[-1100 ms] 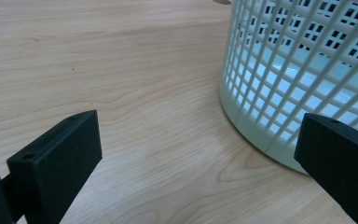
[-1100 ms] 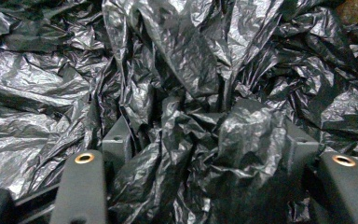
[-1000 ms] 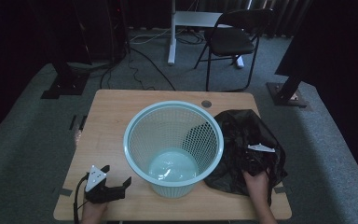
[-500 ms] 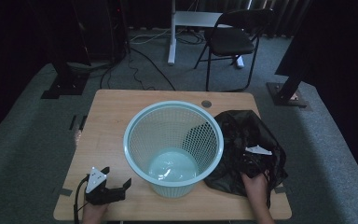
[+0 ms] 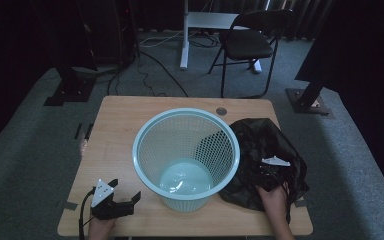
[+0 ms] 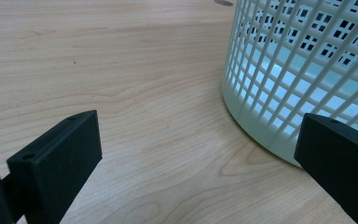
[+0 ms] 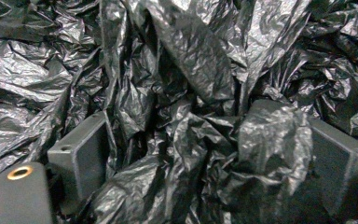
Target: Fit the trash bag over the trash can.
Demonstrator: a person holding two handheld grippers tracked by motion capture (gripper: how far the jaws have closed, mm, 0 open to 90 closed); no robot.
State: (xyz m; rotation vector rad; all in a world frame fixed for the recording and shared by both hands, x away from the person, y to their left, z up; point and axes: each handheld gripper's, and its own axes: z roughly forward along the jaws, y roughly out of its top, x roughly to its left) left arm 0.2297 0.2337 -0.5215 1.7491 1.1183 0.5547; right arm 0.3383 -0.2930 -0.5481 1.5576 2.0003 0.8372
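On the table's right half we see the bag (image 5: 262,150), a crumpled black plastic heap lying just beside the basket (image 5: 186,150) and touching its right wall. The heap runs longest from the far edge of the table toward us, a little wider at the near end; we cannot tell which end is its mouth. Our right gripper (image 5: 272,172) sits on the near part of the heap, with the right hand (image 5: 274,200) behind it at the table's near edge. Its jaws have just been opening and now stand wide; in the right gripper view, folds of the bag (image 7: 191,93) bulge up between them and one fold drapes over the right-hand jaw, but the pads do not pinch the plastic. Our left gripper (image 5: 125,197) rests near the table's near left corner, pointing toward the basket's foot. In the left gripper view its jaws stand wide apart with bare table (image 6: 121,84) between them and nothing held, and the basket's (image 6: 307,70) mesh wall rises just beyond the right-hand jaw. The basket stands upright at the middle of the table (image 5: 120,130), mouth up, pale green.
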